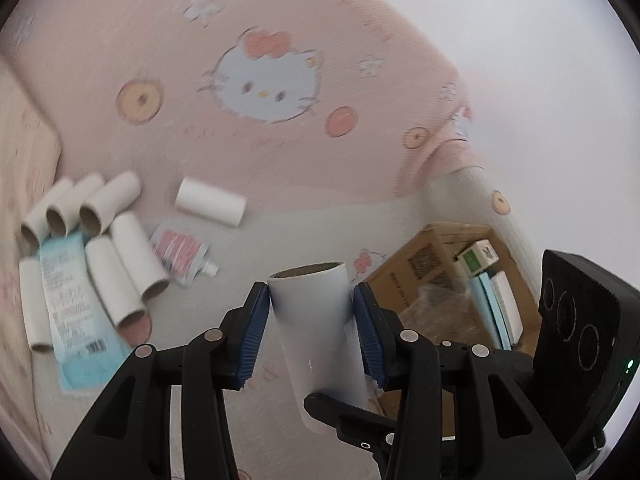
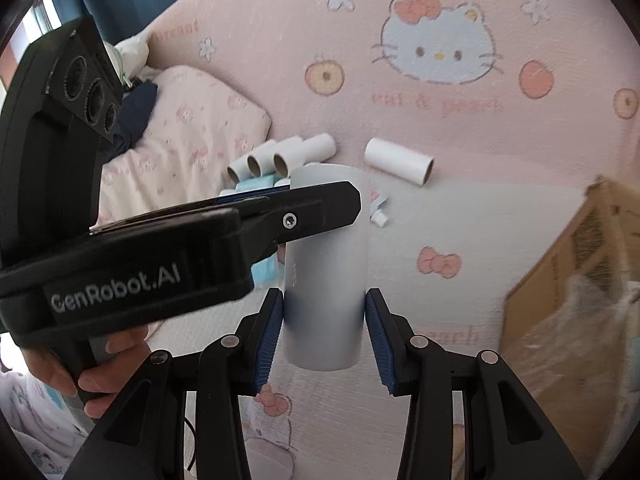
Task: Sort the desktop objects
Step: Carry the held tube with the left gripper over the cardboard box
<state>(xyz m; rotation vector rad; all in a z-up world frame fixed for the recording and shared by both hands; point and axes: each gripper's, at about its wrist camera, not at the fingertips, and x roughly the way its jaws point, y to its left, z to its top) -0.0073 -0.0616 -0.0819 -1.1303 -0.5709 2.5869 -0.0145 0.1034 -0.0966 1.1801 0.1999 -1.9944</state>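
A white cardboard tube stands upright in the air, held at both ends of its length. My left gripper is shut on its upper part. My right gripper is closed on its lower part; its black fingers also show across the tube in the left wrist view. The left gripper body crosses the right wrist view. Several more tubes lie on the pink bedspread with a blue packet and a small pink tube. One tube lies apart.
An open cardboard box with a small green box and packets inside stands at the right; it also shows in the right wrist view. A pink pillow lies at the left. A white wall is behind.
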